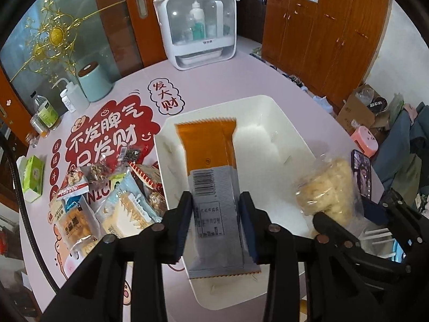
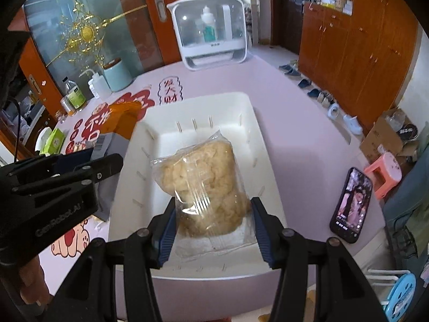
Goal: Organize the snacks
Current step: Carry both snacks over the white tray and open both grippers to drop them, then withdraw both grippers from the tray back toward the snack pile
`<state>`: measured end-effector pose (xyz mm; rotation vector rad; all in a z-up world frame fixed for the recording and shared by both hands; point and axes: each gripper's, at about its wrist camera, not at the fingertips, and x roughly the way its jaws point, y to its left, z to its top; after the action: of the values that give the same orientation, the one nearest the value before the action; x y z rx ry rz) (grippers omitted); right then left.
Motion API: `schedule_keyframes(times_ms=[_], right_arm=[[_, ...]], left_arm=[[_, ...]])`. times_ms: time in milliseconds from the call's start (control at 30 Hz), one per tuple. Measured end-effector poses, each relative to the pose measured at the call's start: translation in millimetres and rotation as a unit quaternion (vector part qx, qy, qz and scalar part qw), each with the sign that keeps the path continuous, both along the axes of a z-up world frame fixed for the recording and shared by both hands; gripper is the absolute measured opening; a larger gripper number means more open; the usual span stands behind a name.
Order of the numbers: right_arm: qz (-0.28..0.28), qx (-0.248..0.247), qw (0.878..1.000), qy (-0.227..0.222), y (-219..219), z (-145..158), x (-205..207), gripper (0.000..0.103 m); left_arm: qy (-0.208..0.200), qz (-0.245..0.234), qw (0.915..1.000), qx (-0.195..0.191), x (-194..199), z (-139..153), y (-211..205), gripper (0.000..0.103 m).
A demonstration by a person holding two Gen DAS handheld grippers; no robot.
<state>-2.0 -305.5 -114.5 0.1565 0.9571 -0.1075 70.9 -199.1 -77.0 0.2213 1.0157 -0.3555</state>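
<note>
Snacks are held over the white bin (image 1: 292,131), not yet dropped. The left gripper (image 1: 215,225) is clamped on a flat orange-and-grey wrapper (image 1: 211,177), its long axis running away toward the bin's far edge. The right gripper (image 2: 213,225) is clamped on a crinkly clear bag of pale puffed pieces (image 2: 203,182). More packets (image 1: 107,201) are heaped beside the bin's left edge on the table (image 1: 241,72).
</note>
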Motion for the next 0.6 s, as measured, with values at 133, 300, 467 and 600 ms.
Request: schedule_keyframes(times_ms=[133, 300, 467, 600], right_arm=[[0.008, 0.004, 1.000, 0.005, -2.0, -5.8, 3.0, 0.054], [0.021, 0.000, 1.000, -0.005, 2.7, -3.1, 2.0, 0.060], [0.037, 0.004, 0.999, -0.012, 9.3, 0.0, 1.5, 0.060], [0.047, 0.003, 0.999, -0.014, 16.0, 1.8, 1.8, 0.060]], left_arm=[[-0.018, 0.018, 0.9996, 0.010, -3.1, 1.2, 3.7, 0.098], [-0.028, 0.037, 0.9987, 0.019, -7.9, 3.7, 13.7, 0.098], [-0.021, 0.059, 0.9979, 0.015, -11.1, 3.0, 28.3, 0.098], [-0.027, 0.069, 0.9971, 0.014, -17.4, 6.7, 37.4, 0.098]])
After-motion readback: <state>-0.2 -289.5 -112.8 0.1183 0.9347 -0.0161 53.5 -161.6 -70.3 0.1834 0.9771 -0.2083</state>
